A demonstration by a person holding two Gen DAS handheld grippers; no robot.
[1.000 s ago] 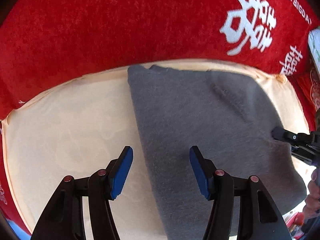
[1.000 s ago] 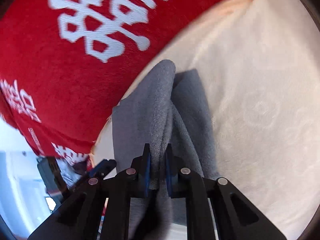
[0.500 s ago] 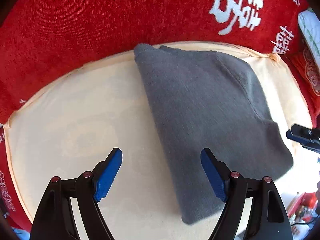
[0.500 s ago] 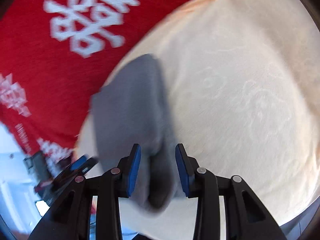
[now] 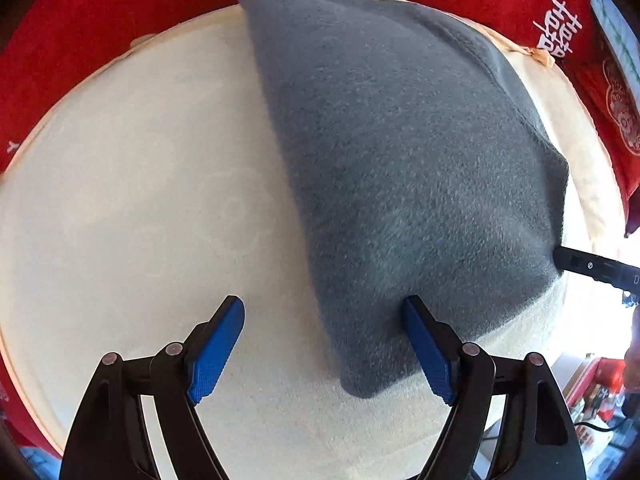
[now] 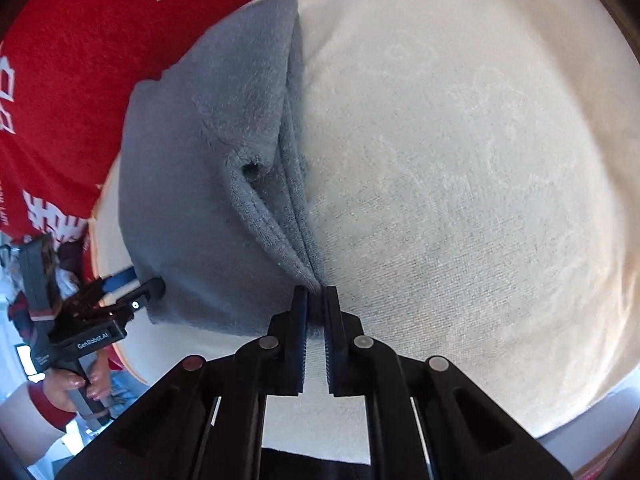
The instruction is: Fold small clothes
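One garment: a small grey fleece piece, soft and fuzzy, folded into a rough wedge with layered edges
Where it lies: on a round cream cloth-covered surface, towards the rim nearest a red cloth with white characters
Folds: in the right wrist view the grey fleece piece shows several stacked edges running together into one pinched corner, with a small dark pocket in a crease
Right claw: jaws closing, nearly together, with that corner of the fleece pressed between the pads
Left claw: jaws wide and opening; they straddle the near tip of the fleece, and the pads are not pressing on it
Person: a hand with a red cuff grips the left claw's handle
Hard to make out: what kind of garment it is; the room past the surface's edge is glare and clutter
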